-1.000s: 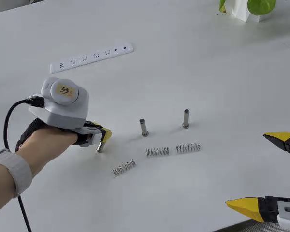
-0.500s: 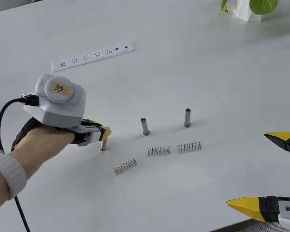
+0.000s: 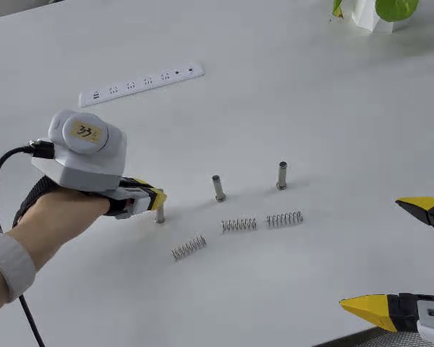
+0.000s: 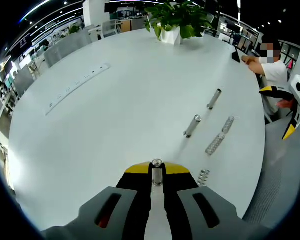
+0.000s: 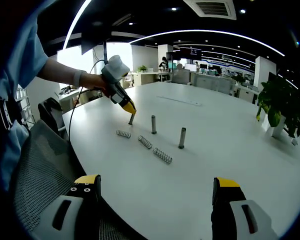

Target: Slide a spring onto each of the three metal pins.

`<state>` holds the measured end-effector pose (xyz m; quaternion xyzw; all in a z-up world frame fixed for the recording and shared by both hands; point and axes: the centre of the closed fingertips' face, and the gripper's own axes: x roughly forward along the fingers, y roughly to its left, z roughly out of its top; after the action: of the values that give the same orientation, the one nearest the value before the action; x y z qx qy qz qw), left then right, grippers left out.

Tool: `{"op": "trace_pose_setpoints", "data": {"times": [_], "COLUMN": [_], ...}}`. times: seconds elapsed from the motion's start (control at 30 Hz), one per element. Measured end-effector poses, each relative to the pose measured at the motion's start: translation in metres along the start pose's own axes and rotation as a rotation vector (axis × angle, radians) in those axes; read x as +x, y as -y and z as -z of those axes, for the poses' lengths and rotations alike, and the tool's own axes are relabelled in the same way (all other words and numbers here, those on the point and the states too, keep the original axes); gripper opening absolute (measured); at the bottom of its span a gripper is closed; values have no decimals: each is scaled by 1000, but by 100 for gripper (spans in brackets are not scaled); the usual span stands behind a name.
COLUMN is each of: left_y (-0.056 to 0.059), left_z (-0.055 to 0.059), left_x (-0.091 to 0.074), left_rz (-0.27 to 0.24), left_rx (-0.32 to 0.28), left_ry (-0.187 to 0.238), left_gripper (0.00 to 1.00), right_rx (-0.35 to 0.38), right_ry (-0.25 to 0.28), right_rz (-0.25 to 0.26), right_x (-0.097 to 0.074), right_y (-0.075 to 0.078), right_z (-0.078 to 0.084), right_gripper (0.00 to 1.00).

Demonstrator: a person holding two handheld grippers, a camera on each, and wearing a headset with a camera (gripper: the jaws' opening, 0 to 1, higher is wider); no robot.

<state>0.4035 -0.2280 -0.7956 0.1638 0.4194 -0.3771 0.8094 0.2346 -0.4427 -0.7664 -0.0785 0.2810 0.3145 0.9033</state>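
Left gripper [image 3: 156, 200] clamped on leftmost pin [image 3: 160, 215], standing on table [image 3: 275, 94]; right gripper [image 5: 155, 182] wide open; yellow sticker [image 3: 87, 132] writing illegible.

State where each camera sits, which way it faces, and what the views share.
Head view: on the person's head, looking forward and down at the white table; left hand, left gripper and open right gripper show.
Left gripper view: on the left gripper, looking along its jaws, shut on a pin, across the table toward a plant.
Right gripper view: on the right gripper, looking between its open jaws across the table at the person's left arm.
Shared: all three show the springs and pins.
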Motion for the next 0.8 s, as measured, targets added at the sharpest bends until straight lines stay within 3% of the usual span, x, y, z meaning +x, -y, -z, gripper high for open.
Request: {"op": "trace_pose_setpoints", "data": {"times": [0.8], "left_y": [3], "left_z": [7], "left_x": [-6], "left_rz": [6], "left_rx": [-20], "left_ry": [10], "left_gripper": [4], "right_rx": [-16], "right_ry": [6], "right_rz": [0], "right_x": [0], "right_y": [-1], "right_z": [-4], "right_gripper": [93]}}
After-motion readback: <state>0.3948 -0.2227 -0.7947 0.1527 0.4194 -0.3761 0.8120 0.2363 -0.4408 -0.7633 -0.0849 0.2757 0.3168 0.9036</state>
